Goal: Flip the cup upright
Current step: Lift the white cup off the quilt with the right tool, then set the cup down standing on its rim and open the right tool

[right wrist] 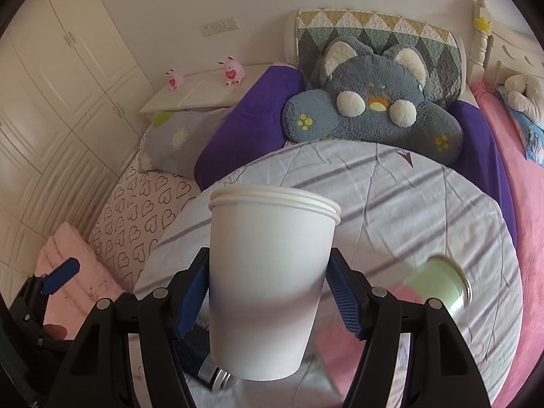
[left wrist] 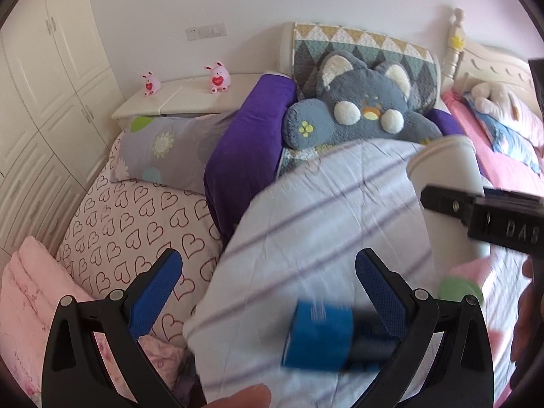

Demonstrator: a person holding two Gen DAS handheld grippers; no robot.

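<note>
Now the white paper cup [right wrist: 272, 272], which looks like a nested stack judging by its doubled rim, sits mouth-up between the blue pads of the right gripper [right wrist: 268, 294], held above the striped quilt [right wrist: 391, 197] in front of the grey plush cat [right wrist: 370, 102]. The pads press on its sides about halfway down the wall, so this tool is closed on the cup and carrying it. Since the cup already reads as upright, the step in hand is probably setting it down: lower it straight onto a flat stretch of quilt, keep the rim level, and release only once the base is bearing, because soft bedding may tip a light cup. Squeeze gently, as thin paper walls will likely buckle. The right gripper points toward the cat with its fingers roughly level. The left gripper [left wrist: 268, 289] hovers to the left of the cup, fingers spread wide with nothing between them, over a blue cylindrical object [left wrist: 319, 333] lying on the quilt. A green-capped item [right wrist: 438, 285] lies to the right of the cup, blurred.
</note>
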